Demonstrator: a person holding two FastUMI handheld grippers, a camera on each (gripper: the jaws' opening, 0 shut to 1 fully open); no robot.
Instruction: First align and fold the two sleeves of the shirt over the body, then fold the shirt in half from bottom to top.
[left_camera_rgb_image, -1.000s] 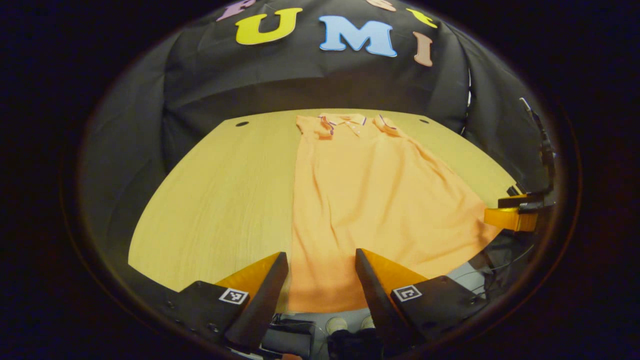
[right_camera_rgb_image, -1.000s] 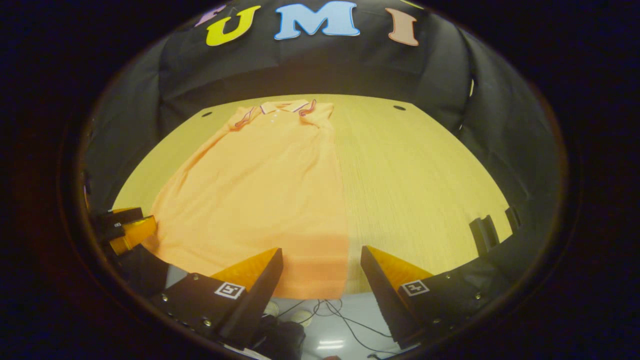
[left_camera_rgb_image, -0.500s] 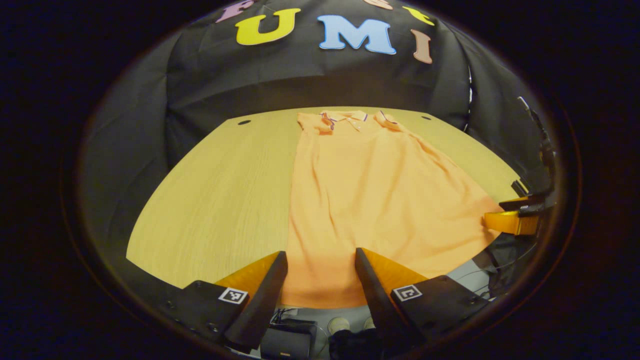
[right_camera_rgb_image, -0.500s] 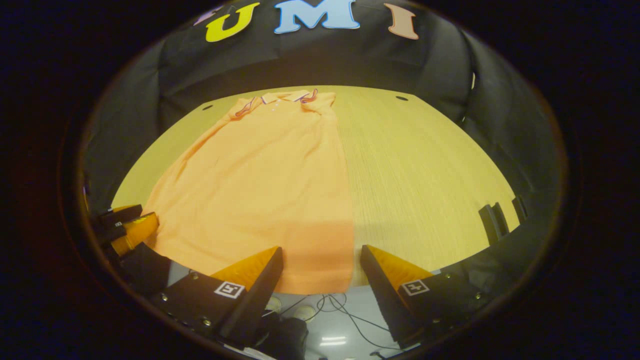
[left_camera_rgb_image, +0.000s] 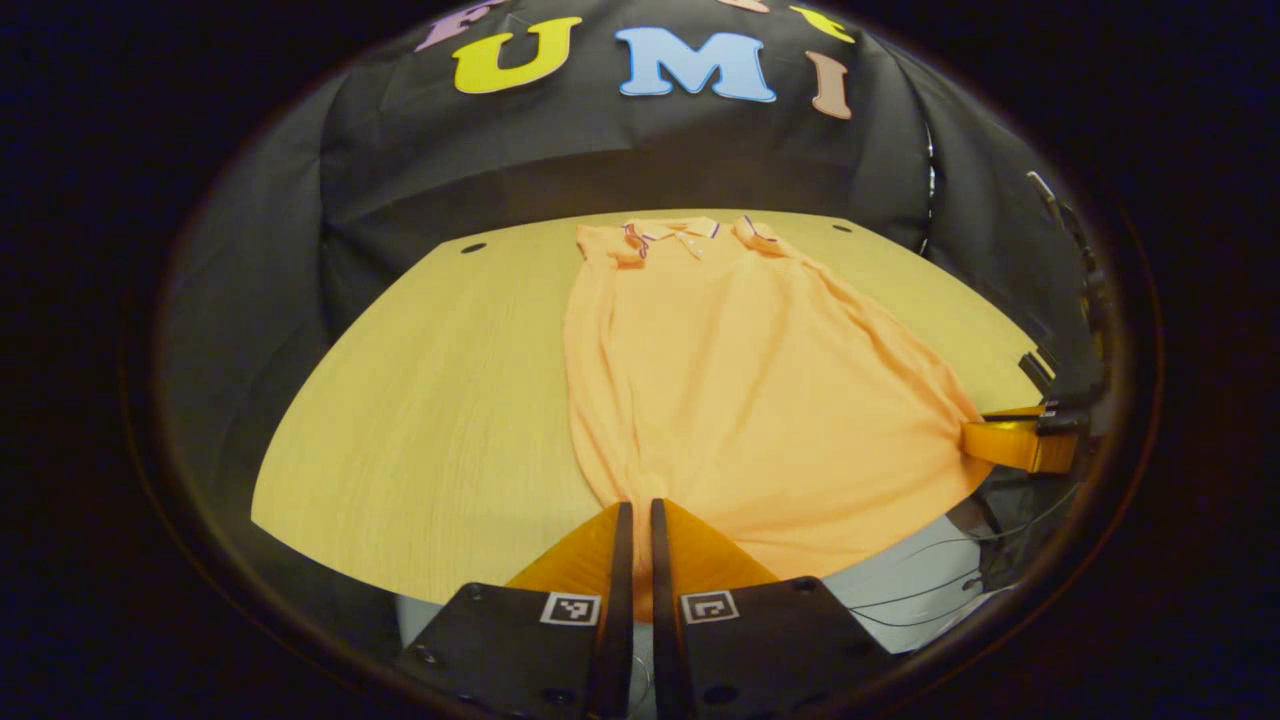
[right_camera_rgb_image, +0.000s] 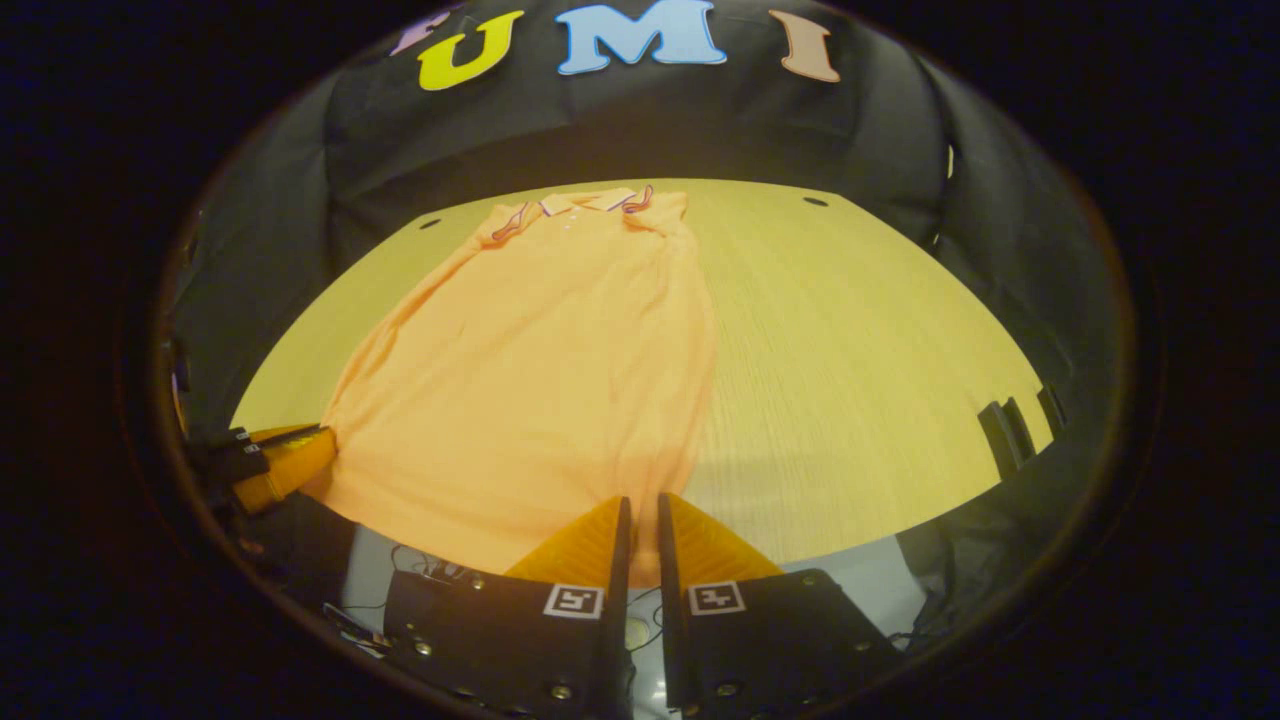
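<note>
An orange polo shirt (left_camera_rgb_image: 740, 380) is lying flat and lengthwise on the pale wooden bench (left_camera_rgb_image: 430, 400), its collar (left_camera_rgb_image: 672, 232) pointing toward the black cloth wall and its hem hanging at the near edge. Both short sleeves (left_camera_rgb_image: 610, 250) are sitting folded in over the body, leaving long, nearly straight side edges; dark trim is showing at the collar and cuffs. The fabric is lying mostly smooth, with faint lengthwise creases along one side. The left gripper (left_camera_rgb_image: 634, 515) is pinching one hem corner, its fingers (left_camera_rgb_image: 600, 545) pressed together on the cloth. The right gripper (right_camera_rgb_image: 638, 510) is doing likewise at the other hem corner, its fingers (right_camera_rgb_image: 700, 545) clamped on the fabric.
</note>
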